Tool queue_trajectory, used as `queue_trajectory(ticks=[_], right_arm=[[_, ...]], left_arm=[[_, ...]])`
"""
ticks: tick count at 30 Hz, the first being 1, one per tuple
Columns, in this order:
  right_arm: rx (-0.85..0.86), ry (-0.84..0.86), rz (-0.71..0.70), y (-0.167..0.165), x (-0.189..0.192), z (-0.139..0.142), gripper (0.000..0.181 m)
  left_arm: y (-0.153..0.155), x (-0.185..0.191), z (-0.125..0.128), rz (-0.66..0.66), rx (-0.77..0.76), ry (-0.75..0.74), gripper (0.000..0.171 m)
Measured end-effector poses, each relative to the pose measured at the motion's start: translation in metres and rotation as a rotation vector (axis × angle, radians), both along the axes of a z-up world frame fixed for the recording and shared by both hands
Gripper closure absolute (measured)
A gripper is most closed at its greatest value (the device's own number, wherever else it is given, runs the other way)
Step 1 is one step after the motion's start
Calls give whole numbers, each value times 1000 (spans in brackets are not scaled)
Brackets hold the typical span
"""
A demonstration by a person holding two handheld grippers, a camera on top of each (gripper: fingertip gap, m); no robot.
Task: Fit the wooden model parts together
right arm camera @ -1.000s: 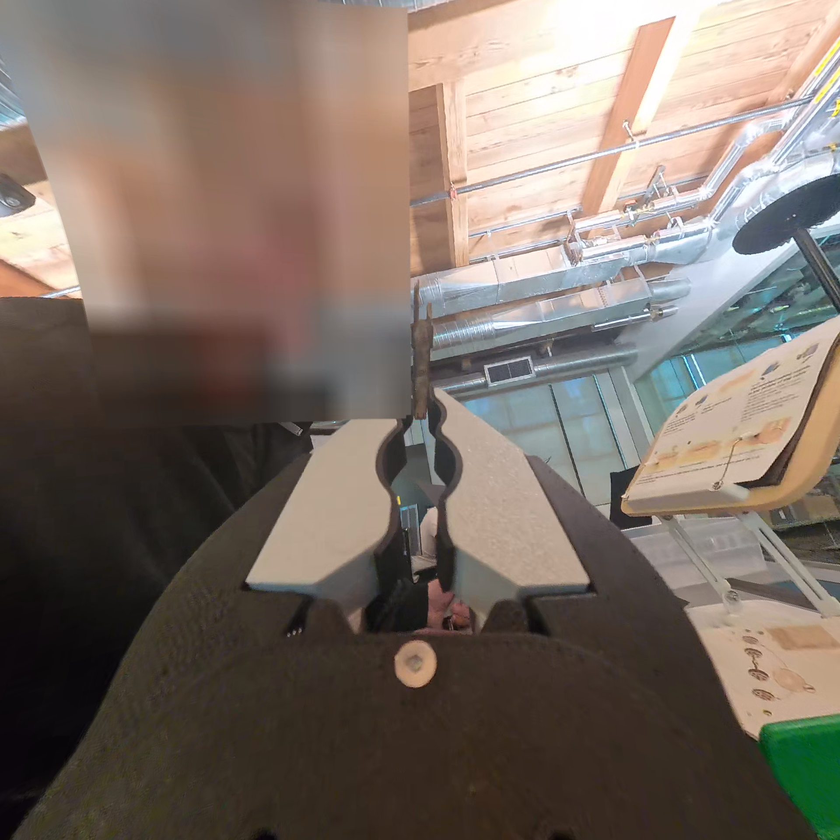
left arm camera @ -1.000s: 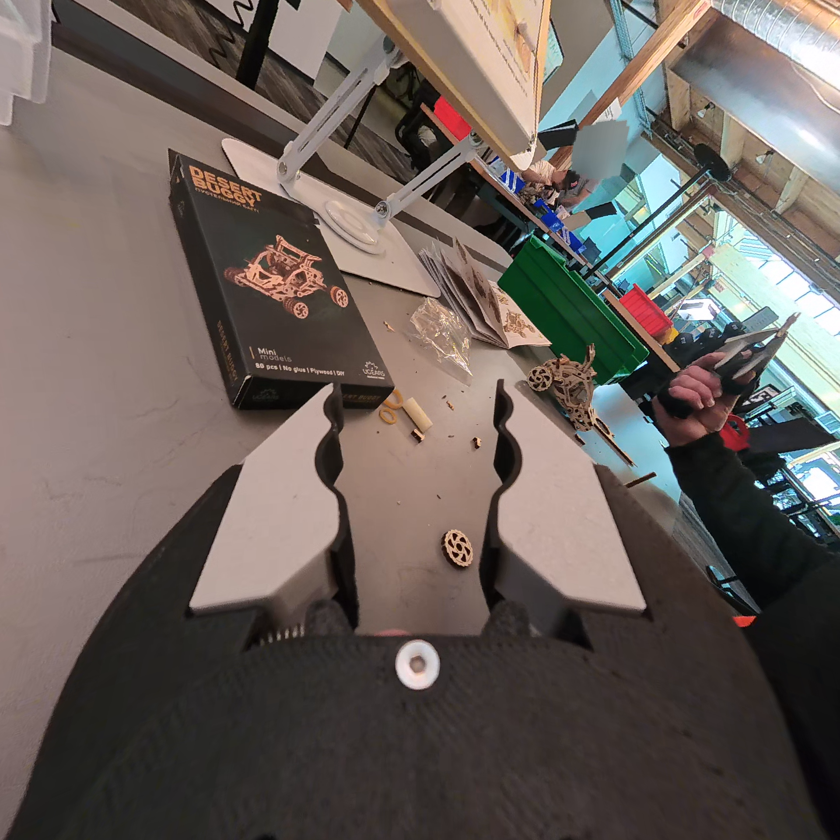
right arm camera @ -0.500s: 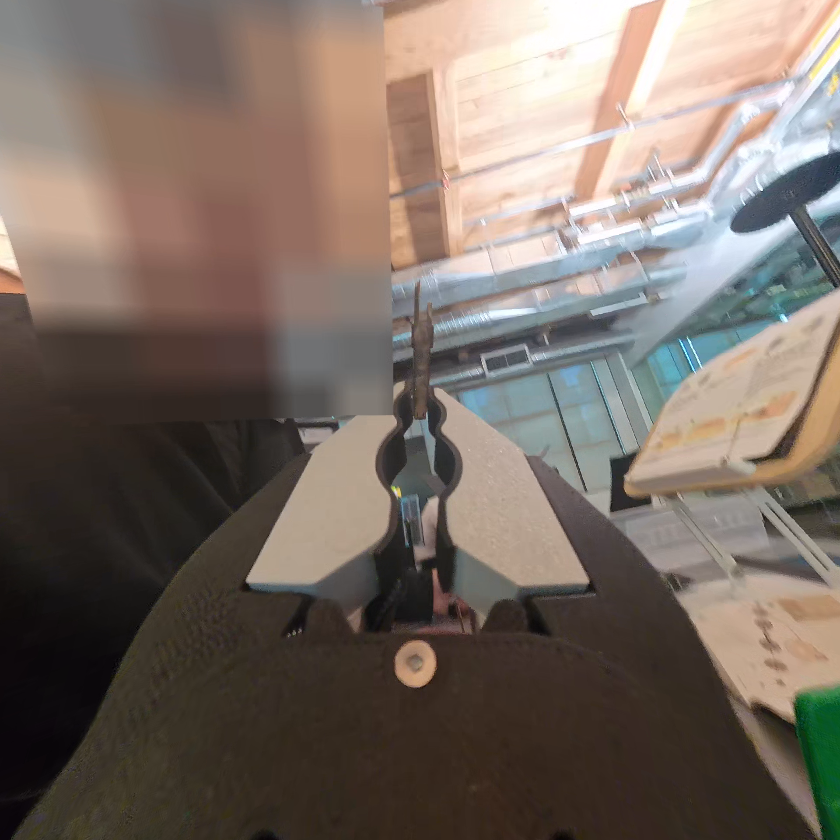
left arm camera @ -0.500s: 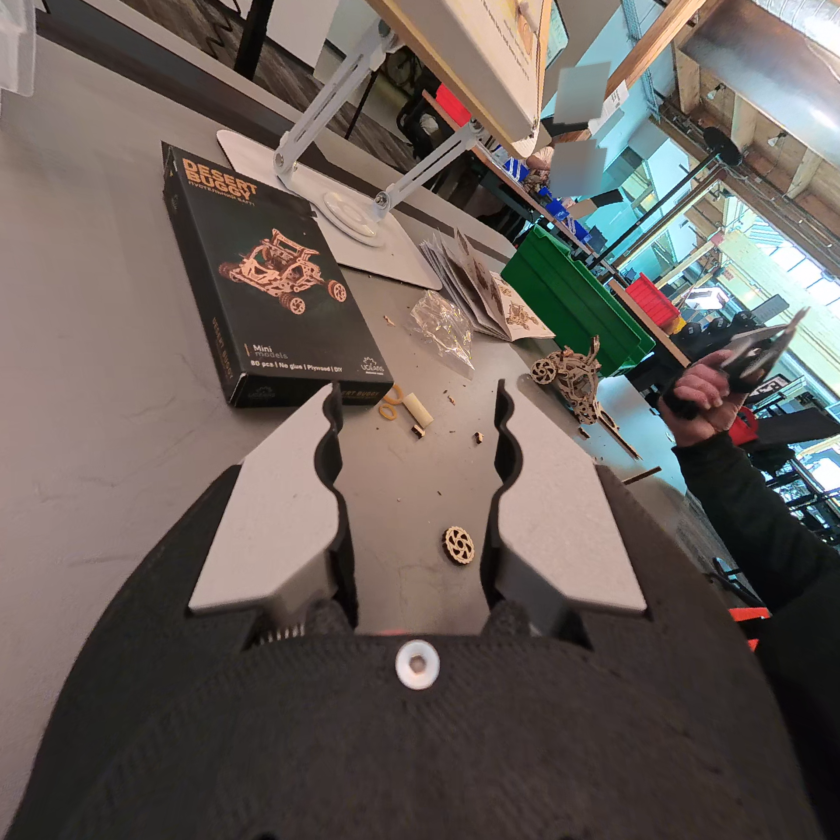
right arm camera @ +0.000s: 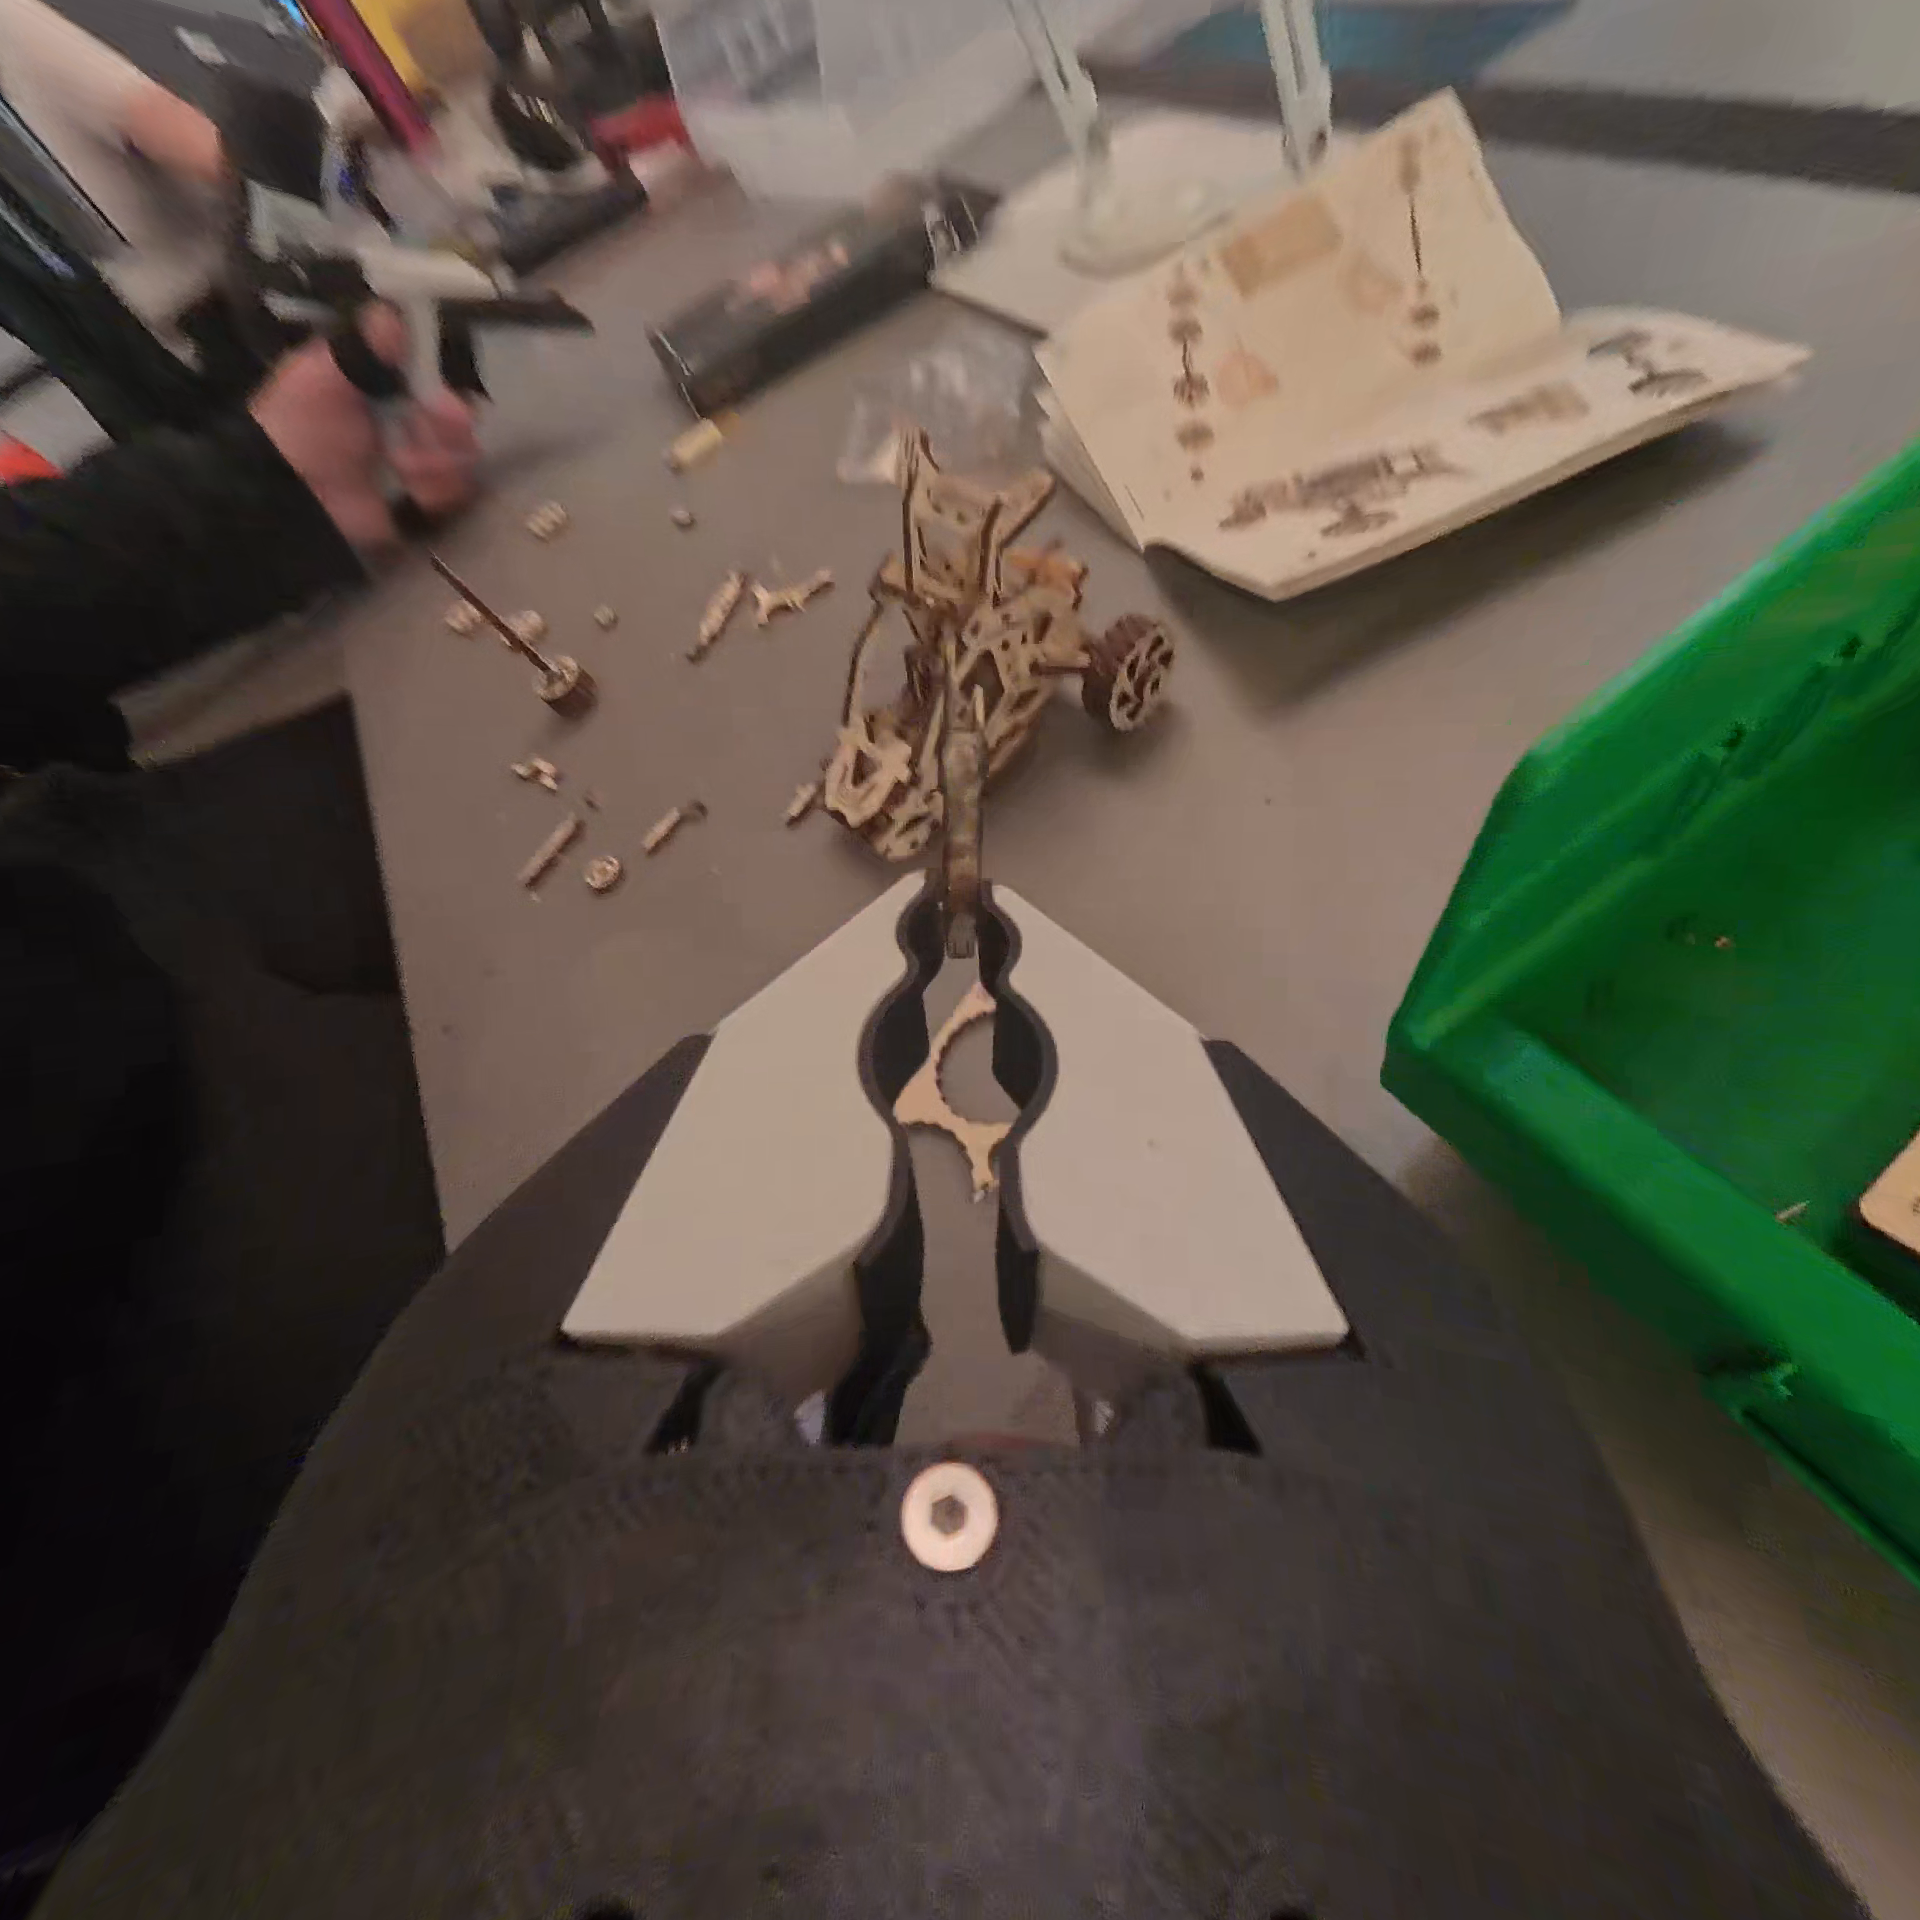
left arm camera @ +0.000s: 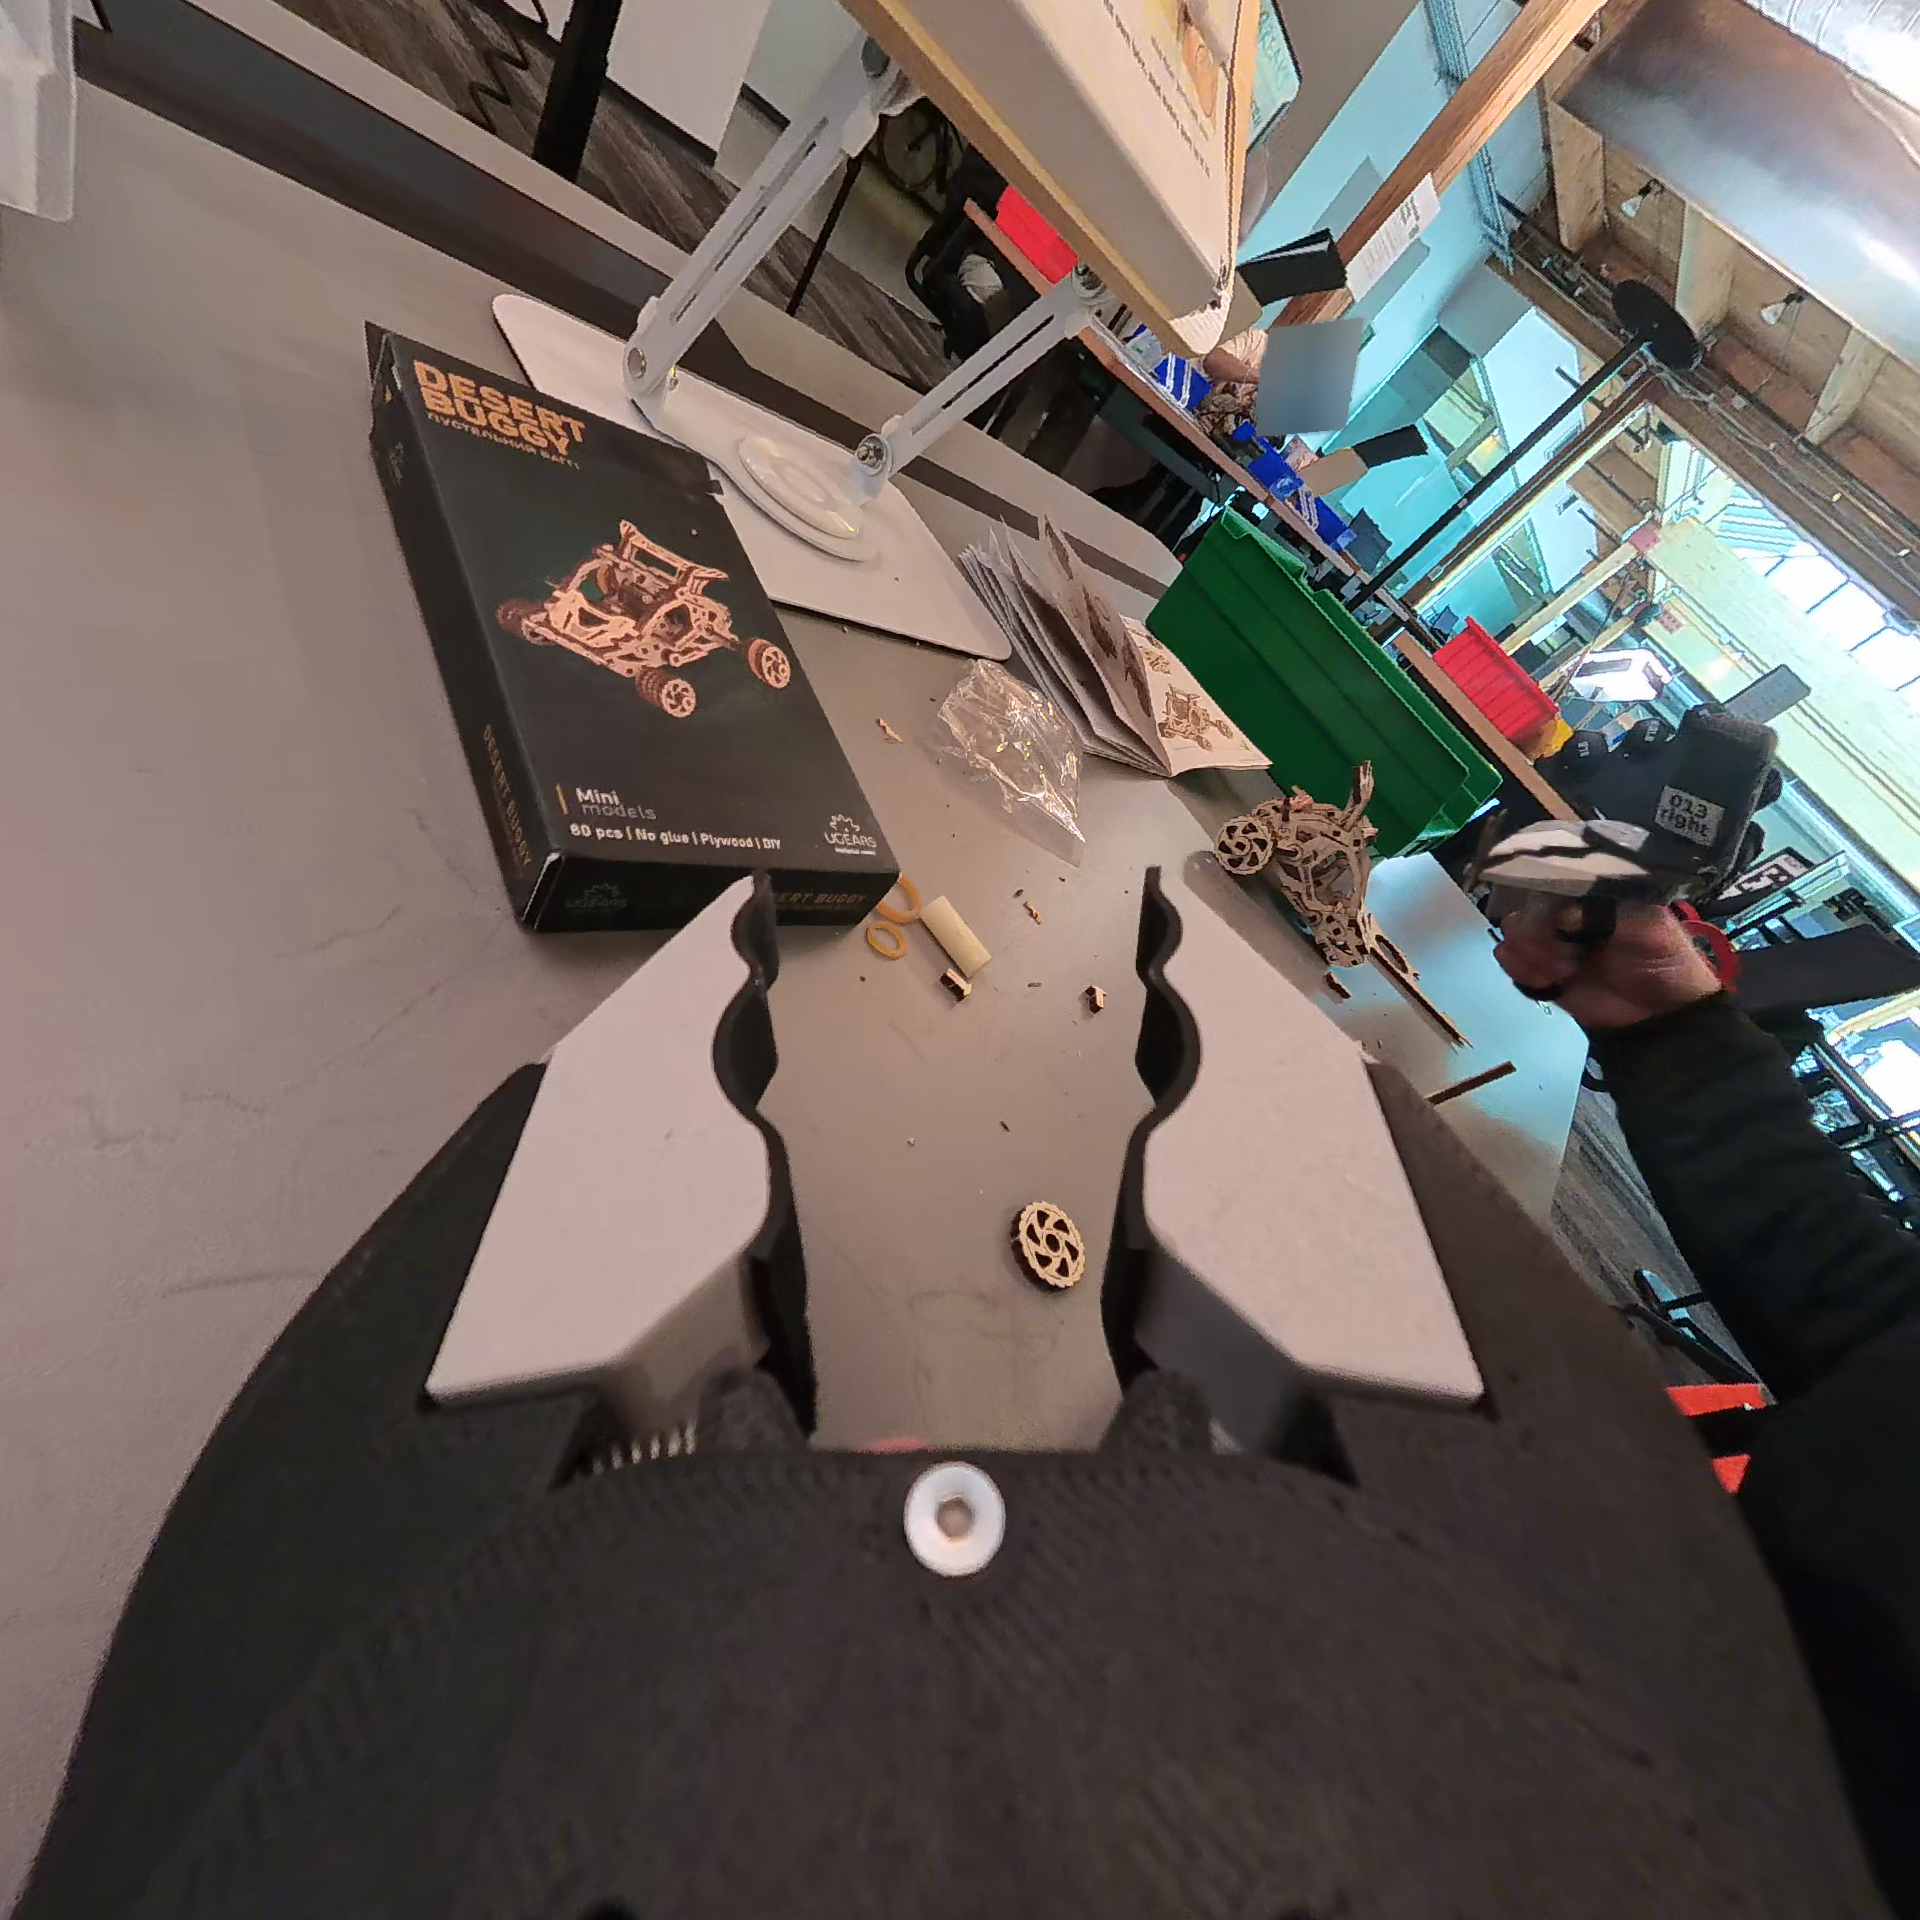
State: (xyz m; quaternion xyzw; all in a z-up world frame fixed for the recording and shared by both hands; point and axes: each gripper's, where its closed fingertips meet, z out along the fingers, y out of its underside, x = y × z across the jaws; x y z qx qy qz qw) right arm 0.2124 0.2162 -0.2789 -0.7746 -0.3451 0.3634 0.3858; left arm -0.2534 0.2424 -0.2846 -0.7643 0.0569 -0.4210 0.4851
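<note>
Step in hand, carrying: my right claw [right arm camera: 961, 914], clamped on a thin wooden strut [right arm camera: 961, 821], needs aligning with the half-built buggy [right arm camera: 977, 665]; my left claw [left arm camera: 951, 935] gapes over a loose gear [left arm camera: 1047, 1245].

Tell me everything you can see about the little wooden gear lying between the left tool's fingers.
The wooden gear is a small flat disc of pale laser-cut plywood with dark scorched teeth around its rim and curved cut-out spokes around a centre hole. It lies flat on the grey table, between the open left tool fingers, nearer the right one. Nothing grips it.
</note>
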Motion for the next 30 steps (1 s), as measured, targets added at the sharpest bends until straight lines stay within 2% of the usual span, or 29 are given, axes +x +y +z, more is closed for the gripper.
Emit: queue_trajectory(ticks=[5,13,16,21,26,30], right_arm=[[-65,-254,-62,5,6,-34,179],[-131,-477,-149,-1,30,-69,178],[-118,-433,-130,-2,20,-68,177],[-93,-464,-170,-3,27,-61,165],[-80,-473,-125,-15,26,-56,157],[-11,-546,-118,-10,25,-61,156]], left_arm=[[-1,3,-2,-19,-11,11,104],[-1,3,0,-19,3,0,103],[-2,3,2,-23,11,-6,103],[-4,2,6,-22,34,-20,103],[-6,2,9,-29,52,-31,102],[-7,2,11,-31,68,-39,102]])
